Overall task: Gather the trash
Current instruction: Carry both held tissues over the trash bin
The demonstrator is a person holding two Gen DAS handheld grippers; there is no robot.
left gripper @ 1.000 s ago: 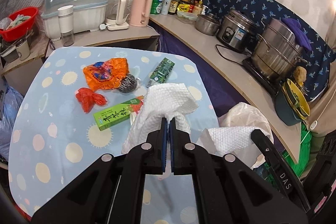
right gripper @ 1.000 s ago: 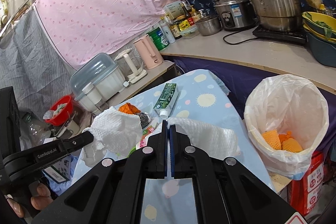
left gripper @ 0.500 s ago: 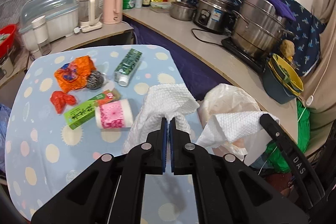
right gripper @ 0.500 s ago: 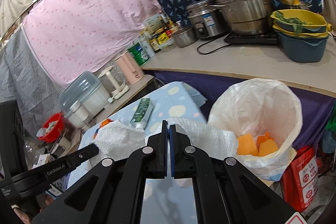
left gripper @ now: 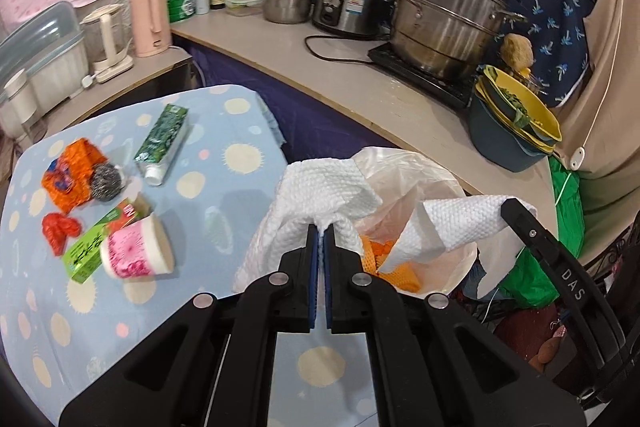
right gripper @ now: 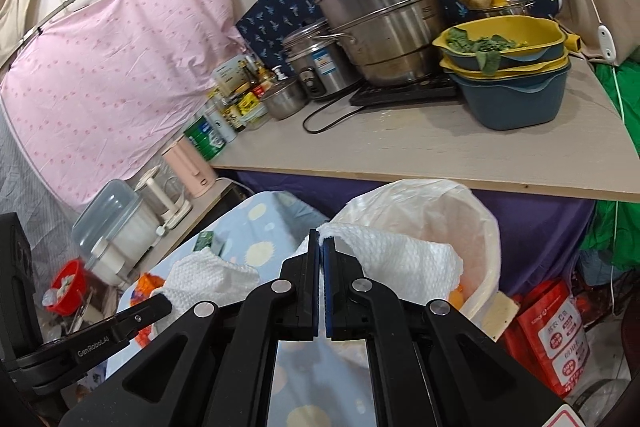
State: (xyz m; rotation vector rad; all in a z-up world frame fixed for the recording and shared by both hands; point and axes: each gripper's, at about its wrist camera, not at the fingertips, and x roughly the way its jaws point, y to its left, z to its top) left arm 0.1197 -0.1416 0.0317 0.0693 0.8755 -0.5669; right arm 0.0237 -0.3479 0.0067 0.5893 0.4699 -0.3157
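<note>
Over the lined bin (right gripper: 486,227), crumpled white paper towels (right gripper: 404,259).

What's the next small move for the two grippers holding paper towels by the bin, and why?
Probably carry both a little further over the bin, then open. The left gripper and right gripper are each shut on a paper towel; the right towel already hangs over the bag's mouth, the left one sits nearer its table-side rim.
</note>
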